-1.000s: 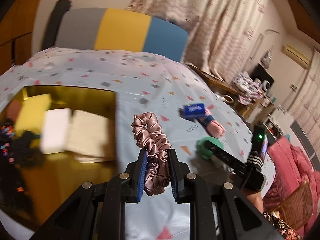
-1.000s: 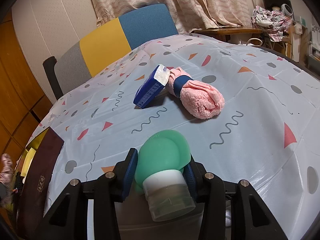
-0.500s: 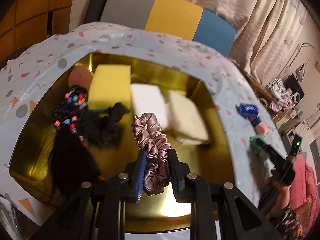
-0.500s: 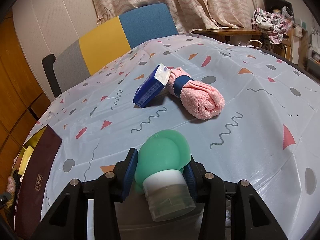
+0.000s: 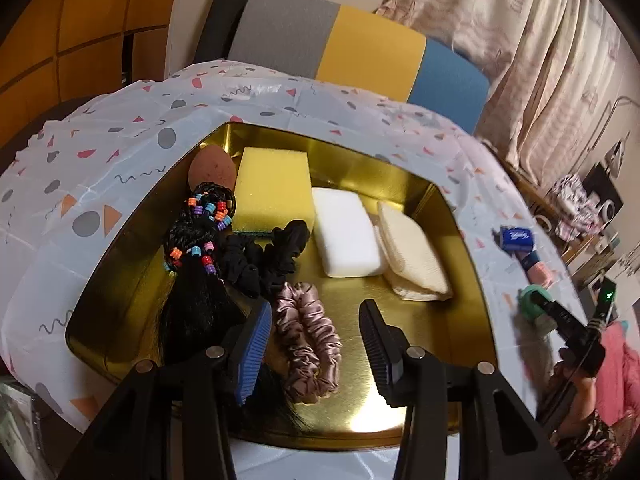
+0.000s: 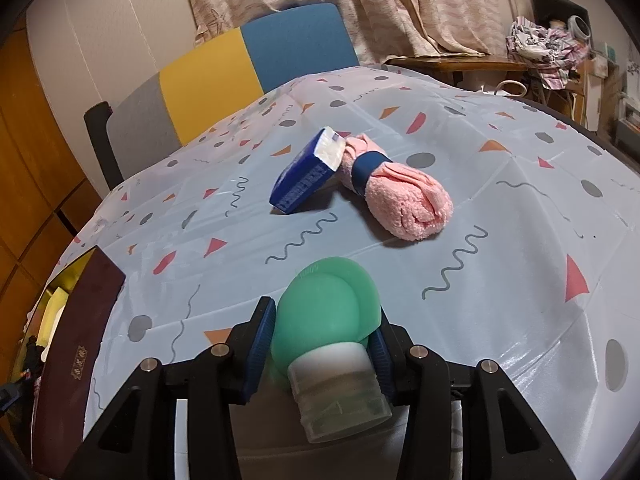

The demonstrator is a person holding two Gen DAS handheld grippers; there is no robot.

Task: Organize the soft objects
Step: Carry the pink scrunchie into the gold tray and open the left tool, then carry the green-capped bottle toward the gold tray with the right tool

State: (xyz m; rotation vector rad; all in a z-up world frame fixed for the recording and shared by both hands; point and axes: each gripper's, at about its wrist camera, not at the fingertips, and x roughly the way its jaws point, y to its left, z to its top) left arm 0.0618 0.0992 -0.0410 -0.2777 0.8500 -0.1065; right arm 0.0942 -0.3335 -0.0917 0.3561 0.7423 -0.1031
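The shallow gold metal tray (image 5: 460, 240) on the table (image 5: 120, 184) with its patterned plastic cloth now fills the left wrist view, where a second ago that camera looked mostly at open tablecloth beside it. Inside the tray, the left gripper (image 5: 316, 344) has just been opening its jaws, and the dusty-pink satin scrunchie (image 5: 308, 340), clamped between the pads in both earlier frames, lies released on the tray floor between them, touching neither pad, just beside the black fabric scrunchie (image 5: 264, 260) and the black beaded hairpiece (image 5: 200, 240). I judge that drop done, so the left gripper is free for the next item. The right gripper (image 6: 320, 344) is unchanged, grasping the green silicone squeeze bottle with a clear cap (image 6: 328, 320) over the table, near the rolled pink towel (image 6: 404, 204) and blue tissue pack (image 6: 308, 176).
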